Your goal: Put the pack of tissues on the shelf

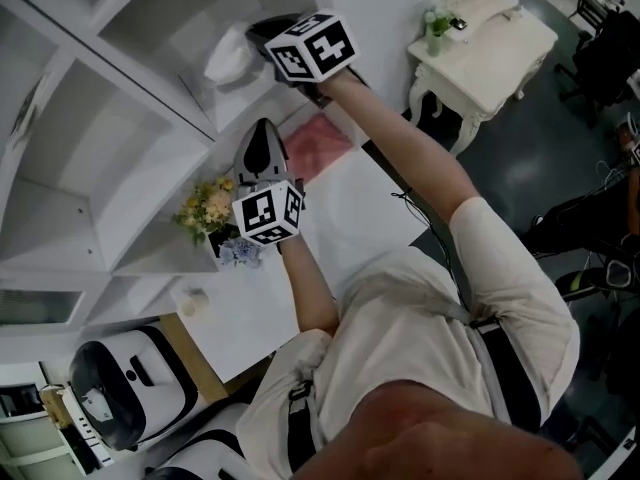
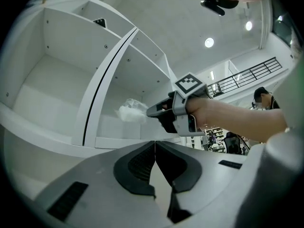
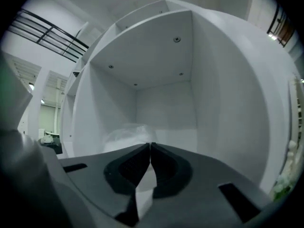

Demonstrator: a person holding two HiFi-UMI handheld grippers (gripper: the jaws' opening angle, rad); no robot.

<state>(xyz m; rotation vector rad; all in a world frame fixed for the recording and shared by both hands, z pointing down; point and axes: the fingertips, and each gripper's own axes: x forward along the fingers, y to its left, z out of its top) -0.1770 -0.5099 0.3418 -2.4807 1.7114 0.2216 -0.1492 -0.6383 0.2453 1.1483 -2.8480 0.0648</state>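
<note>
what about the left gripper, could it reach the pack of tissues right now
Probably yes: the pack of tissues hangs ahead of the left gripper with nothing between, but the right gripper pinches it.

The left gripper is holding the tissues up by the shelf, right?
No. The right gripper holds the tissues up by the shelf, as the left gripper view shows. The left gripper is shut on nothing.

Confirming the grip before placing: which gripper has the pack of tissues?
The right gripper, up at the white shelf, is shut on the clear-wrapped white pack of tissues. The left gripper, lower down, is shut on nothing.
</note>
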